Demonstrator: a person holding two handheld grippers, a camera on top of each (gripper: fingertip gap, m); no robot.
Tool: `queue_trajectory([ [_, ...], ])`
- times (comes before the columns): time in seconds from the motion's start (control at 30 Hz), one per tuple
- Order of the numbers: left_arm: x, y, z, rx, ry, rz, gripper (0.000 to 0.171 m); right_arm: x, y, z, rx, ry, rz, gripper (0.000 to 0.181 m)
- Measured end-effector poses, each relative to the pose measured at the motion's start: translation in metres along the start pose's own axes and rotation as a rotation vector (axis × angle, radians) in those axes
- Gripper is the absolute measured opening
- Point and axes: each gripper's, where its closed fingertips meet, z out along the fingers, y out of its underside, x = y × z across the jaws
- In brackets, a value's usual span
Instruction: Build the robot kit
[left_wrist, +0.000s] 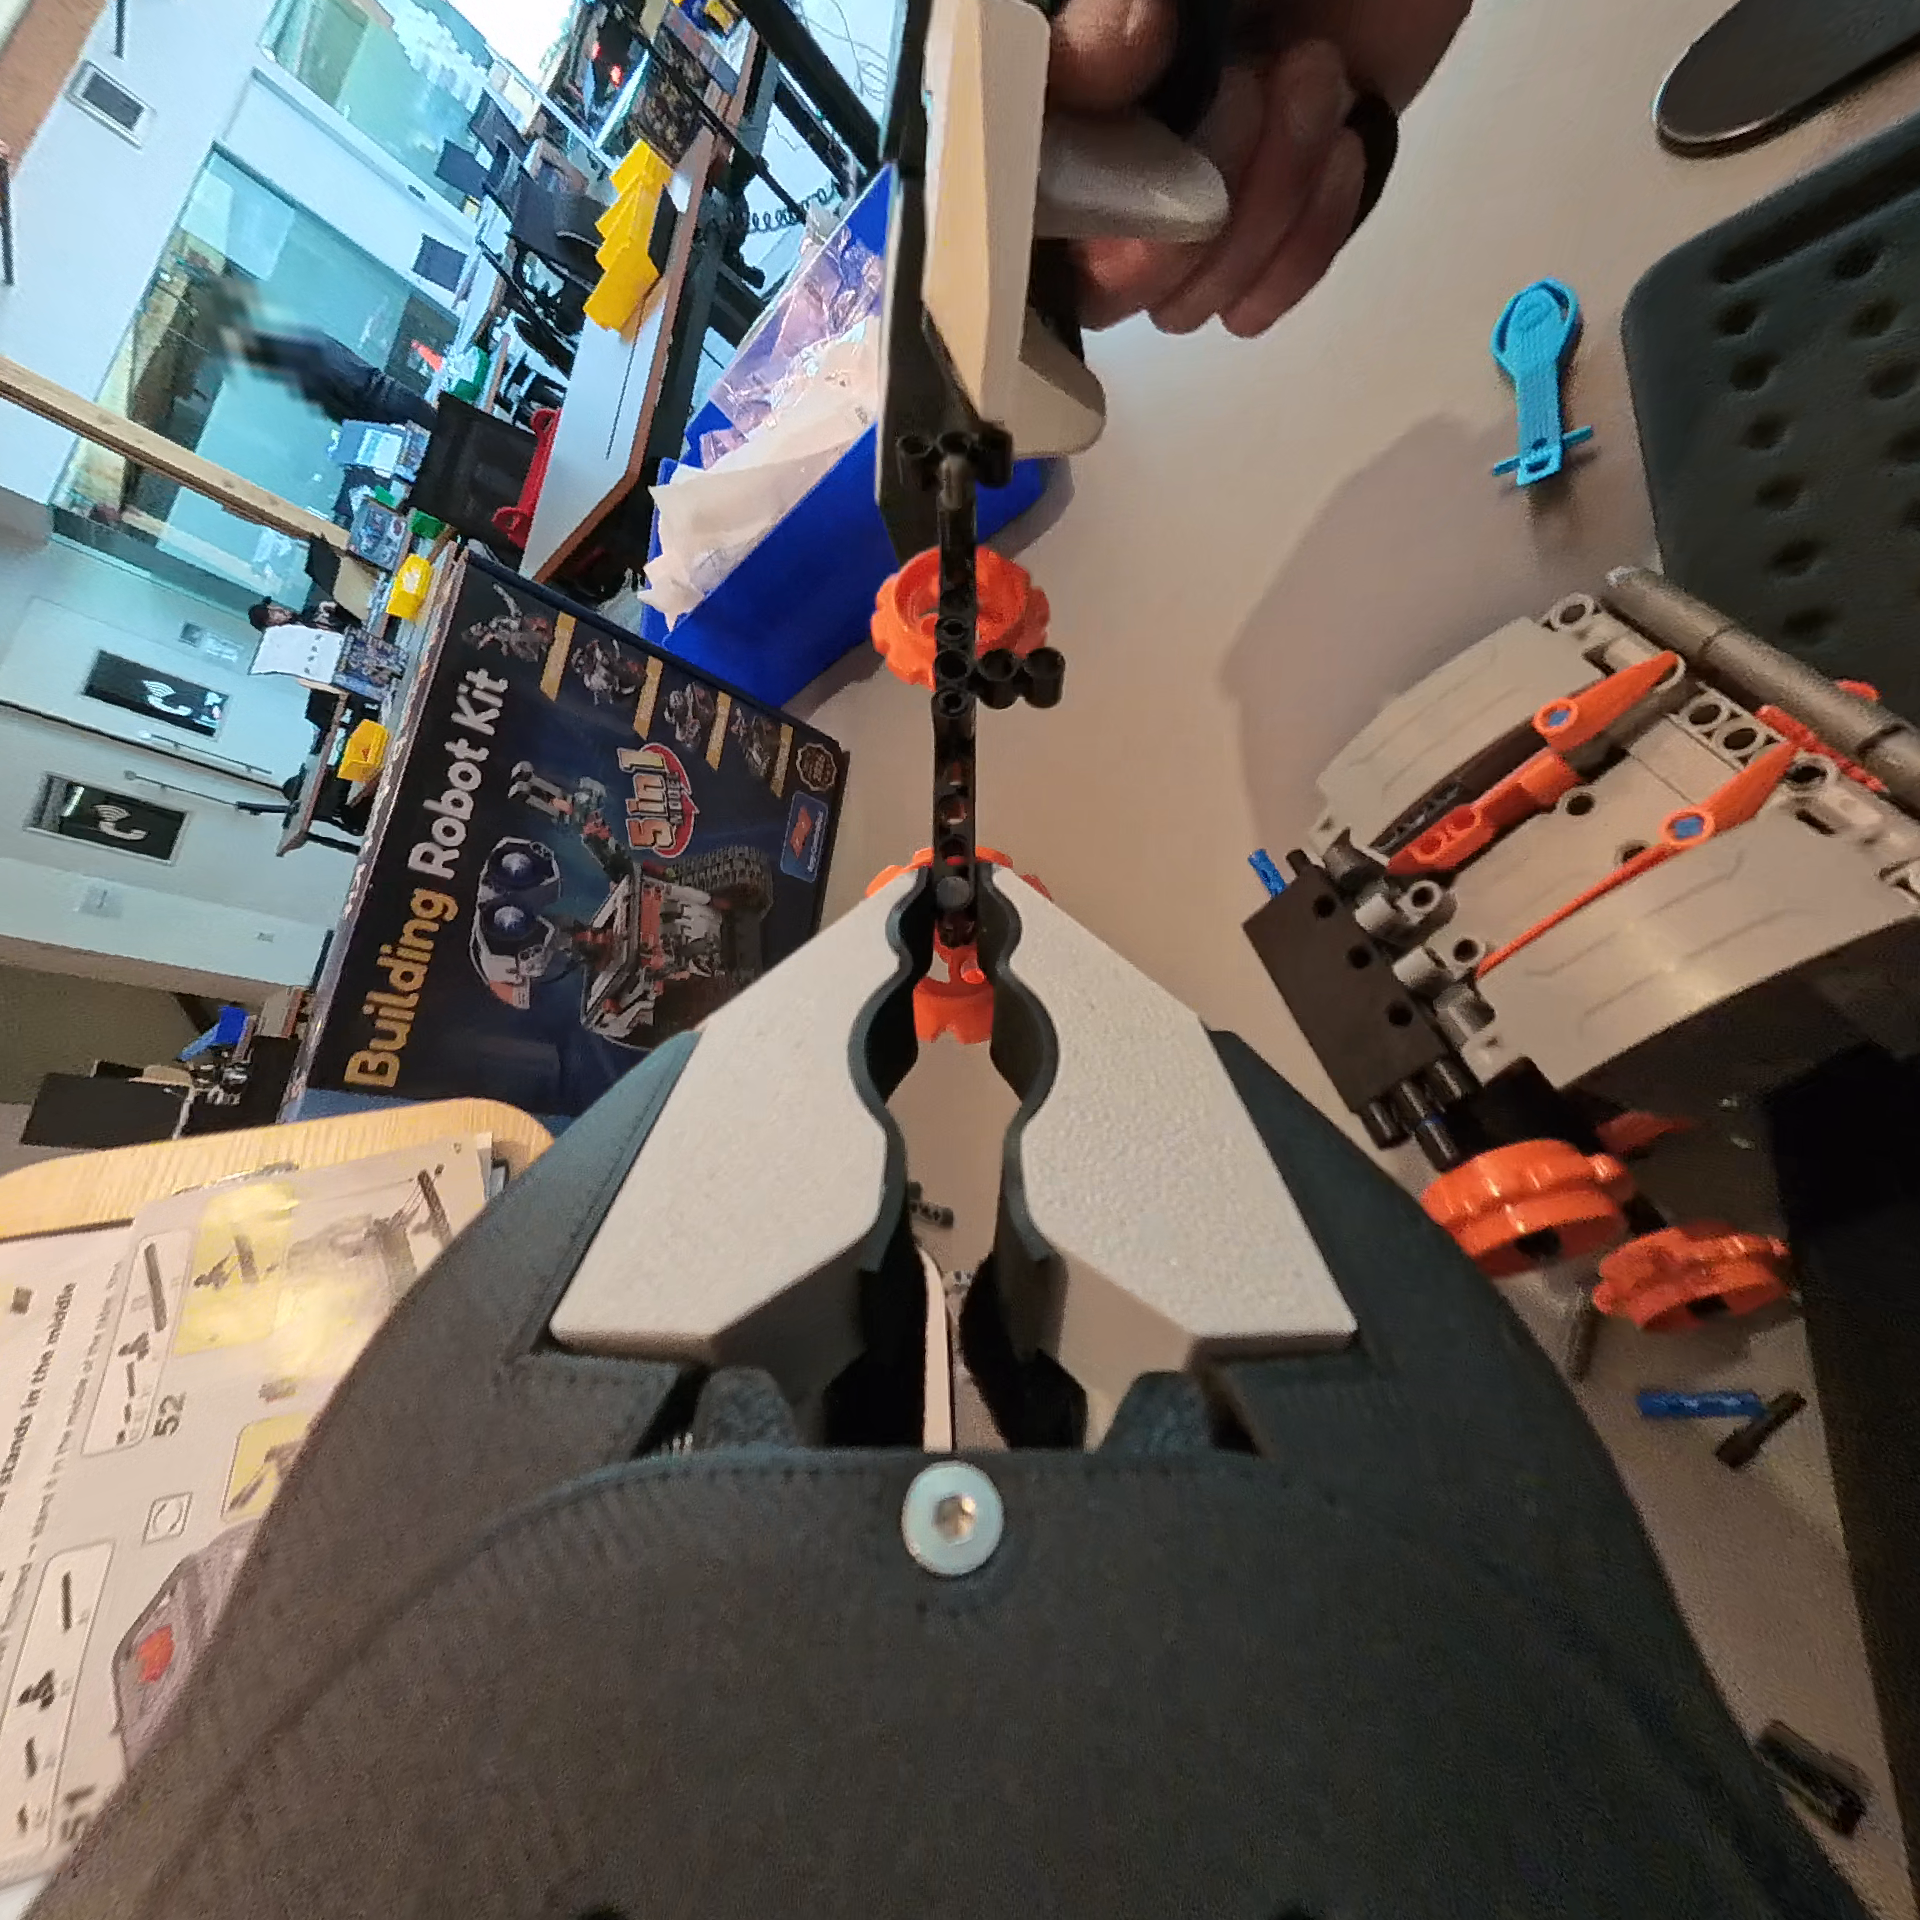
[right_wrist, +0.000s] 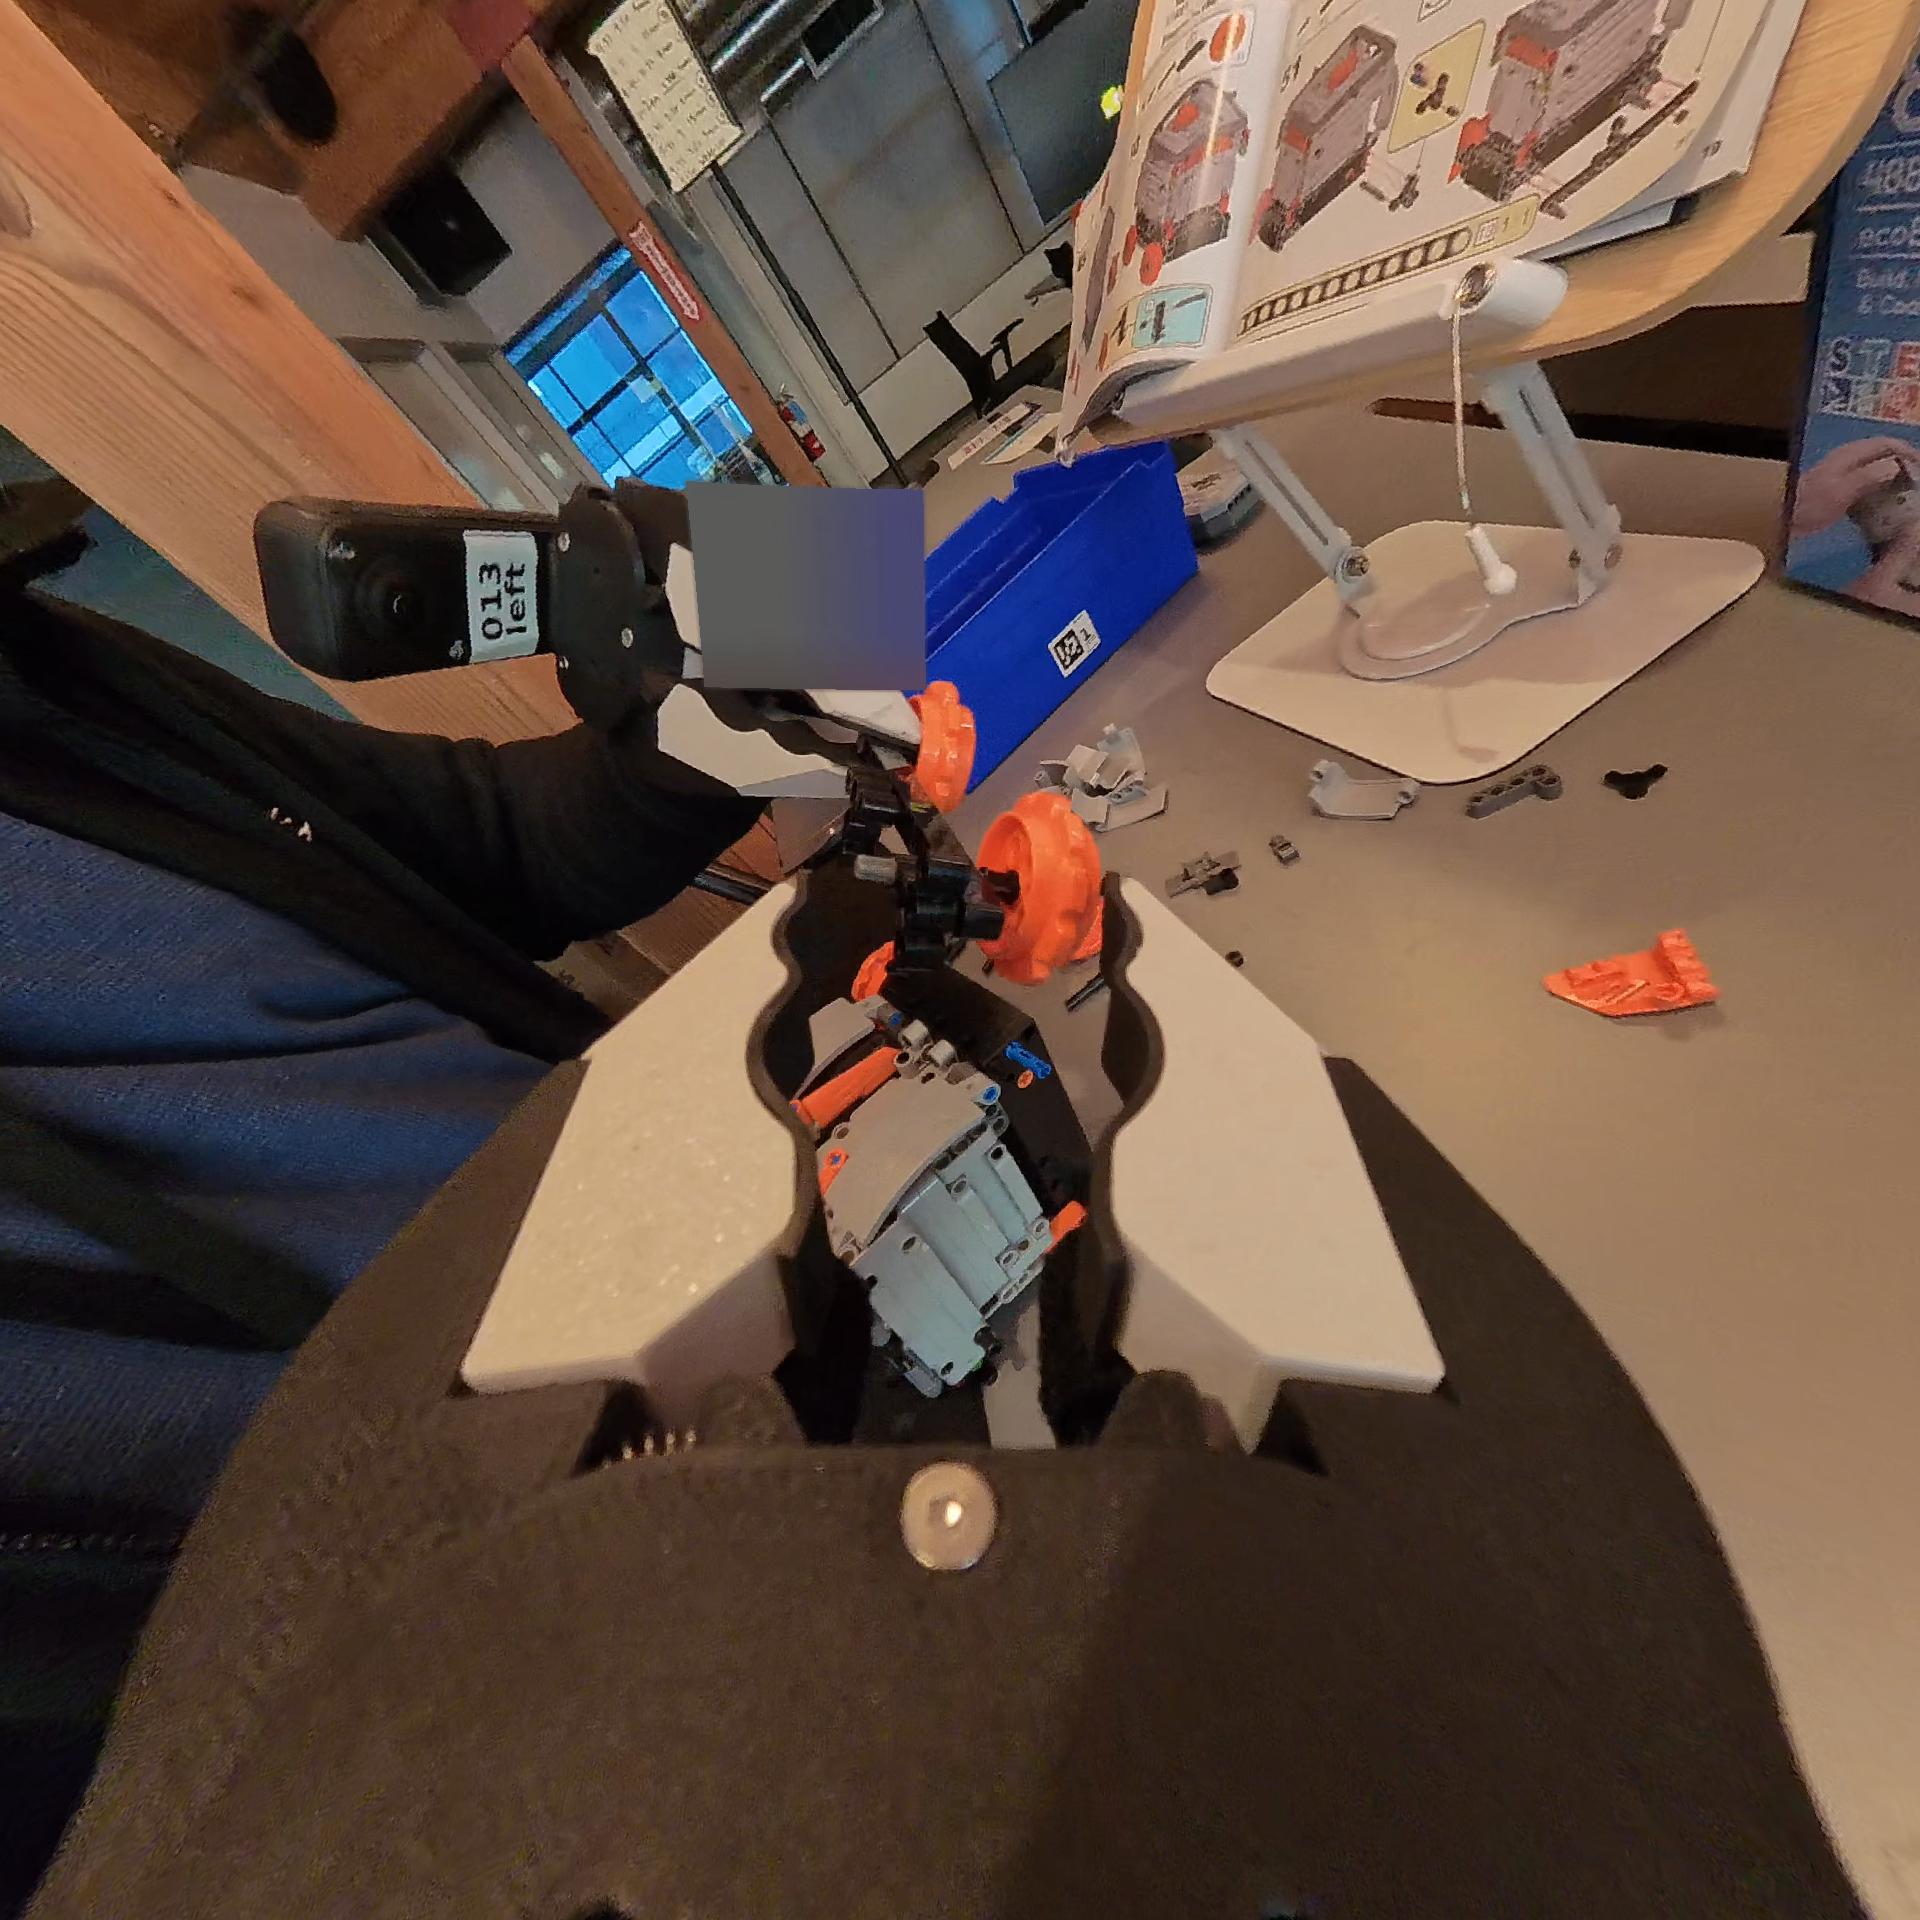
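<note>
— What has your left gripper (left_wrist: 951, 904) got?

— Its fingers are pinched on the near end of a black beam assembly (left_wrist: 956, 727), which carries orange wheels (left_wrist: 940, 618) on its side. The far end meets your right gripper (left_wrist: 961, 442), held by a hand (left_wrist: 1236, 166) at the top.

— And the right gripper (right_wrist: 945, 925) in its own view?

— Its jaws stand apart around the beam's upper end, by an orange wheel (right_wrist: 1029, 883) — whether they press it, you probably can't tell from here. Below them sits the grey robot model (right_wrist: 935, 1216) on the grey table (right_wrist: 1558, 1195).

— Anything nearby?

— A blue bin (right_wrist: 1060, 582), an instruction booklet (right_wrist: 1351, 156) on a white stand (right_wrist: 1486, 634), loose parts, and the kit box (left_wrist: 561, 862).
</note>
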Motion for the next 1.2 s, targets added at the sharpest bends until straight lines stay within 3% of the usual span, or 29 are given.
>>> queue_trajectory([
  [0.2, 0.004, 0.002, -0.012, -0.022, 0.019, 0.109, 0.006, -0.004, -0.011, 0.005, -0.049, 0.001, -0.058, 0.053],
  [0.3, 0.007, -0.009, -0.013, 0.000, 0.062, 0.177, 0.006, -0.017, -0.006, 0.018, -0.203, -0.012, -0.148, 0.048],
  [0.43, 0.016, -0.023, -0.010, 0.000, 0.168, 0.266, 0.006, -0.028, 0.021, 0.033, -0.443, -0.091, -0.130, 0.047],
  [0.53, 0.020, -0.026, -0.004, -0.021, 0.230, 0.325, 0.007, -0.037, 0.039, 0.036, -0.544, -0.150, -0.115, 0.027],
  [0.57, 0.022, -0.025, -0.002, -0.032, 0.248, 0.338, 0.007, -0.038, 0.042, 0.036, -0.554, -0.151, -0.118, 0.018],
  [0.67, 0.025, -0.025, 0.006, -0.030, 0.296, 0.351, 0.007, -0.037, 0.048, 0.034, -0.564, -0.133, -0.125, 0.016],
  [0.8, 0.019, -0.027, 0.015, -0.016, 0.294, 0.345, 0.008, -0.031, 0.045, 0.030, -0.464, -0.102, -0.097, 0.015],
  [0.97, 0.002, -0.025, 0.021, -0.044, 0.247, 0.197, 0.015, -0.015, 0.037, 0.016, -0.346, 0.003, -0.104, 0.015],
  [1.0, -0.006, -0.027, 0.017, -0.044, 0.215, 0.126, 0.038, -0.013, 0.037, 0.011, -0.327, 0.013, -0.098, 0.015],
  [1.07, -0.013, -0.021, 0.010, -0.075, 0.195, -0.023, 0.044, -0.009, 0.036, 0.001, -0.298, 0.041, -0.097, 0.015],
  [1.2, 0.011, 0.001, 0.010, -0.166, 0.363, -0.403, 0.049, -0.005, 0.041, -0.018, -0.245, 0.083, -0.090, 0.015],
])
